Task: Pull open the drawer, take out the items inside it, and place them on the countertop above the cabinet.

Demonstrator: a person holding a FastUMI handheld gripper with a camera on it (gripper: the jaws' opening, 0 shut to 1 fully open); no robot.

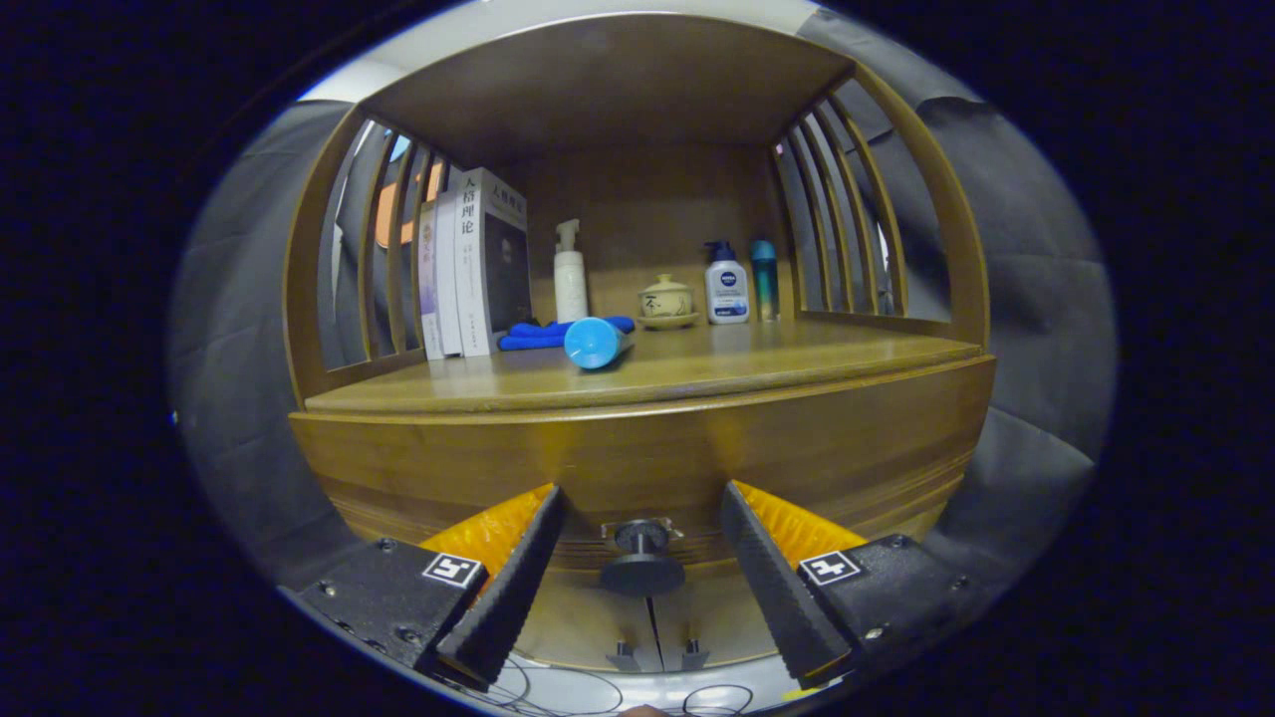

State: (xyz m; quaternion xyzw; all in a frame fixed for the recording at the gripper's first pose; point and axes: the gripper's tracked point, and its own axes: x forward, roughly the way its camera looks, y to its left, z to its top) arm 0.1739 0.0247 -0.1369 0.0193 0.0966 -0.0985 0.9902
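Observation:
A wooden cabinet stands in front of me, its countertop (777, 363) under a slatted shelf hood. Below the countertop the drawer front (637, 468) is closed. Its dark round knob (641, 560) sits between my two fingers, which stand apart on either side of it without touching it. My gripper (642, 498) is open and holds nothing. The drawer's contents are hidden behind the closed front.
On the countertop: several upright books (473, 264) at the left, a blue cloth (543, 334), a blue cylinder (596, 343) lying on its side, a white pump bottle (570, 274), a small lidded pot (666, 301), a lotion bottle (727, 287) and a teal bottle (765, 279). Two lower door handles (652, 655) show beneath the knob.

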